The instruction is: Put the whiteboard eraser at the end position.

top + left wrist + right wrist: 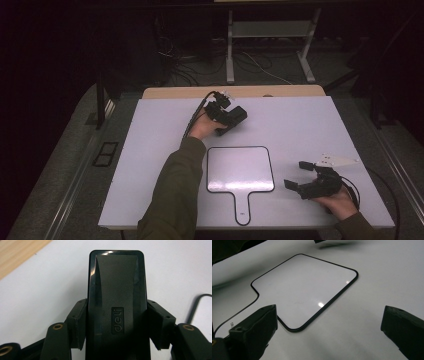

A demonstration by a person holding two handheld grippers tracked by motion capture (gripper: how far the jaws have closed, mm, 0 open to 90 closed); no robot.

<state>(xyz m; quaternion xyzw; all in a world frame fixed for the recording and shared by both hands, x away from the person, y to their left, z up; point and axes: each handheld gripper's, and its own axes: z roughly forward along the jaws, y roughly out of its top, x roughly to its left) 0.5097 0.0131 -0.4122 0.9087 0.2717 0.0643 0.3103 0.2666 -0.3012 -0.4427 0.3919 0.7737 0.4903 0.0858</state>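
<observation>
left gripper (231,116) clamped across eraser (116,302), long axis along jaws, near bench's far edge | right gripper (300,176) jaws apart, beside whiteboard (240,170)

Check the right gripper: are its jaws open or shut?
Open. In the right gripper view, the right gripper has its jaws wide apart, nothing between them, just bare table beside the whiteboard paddle.
</observation>
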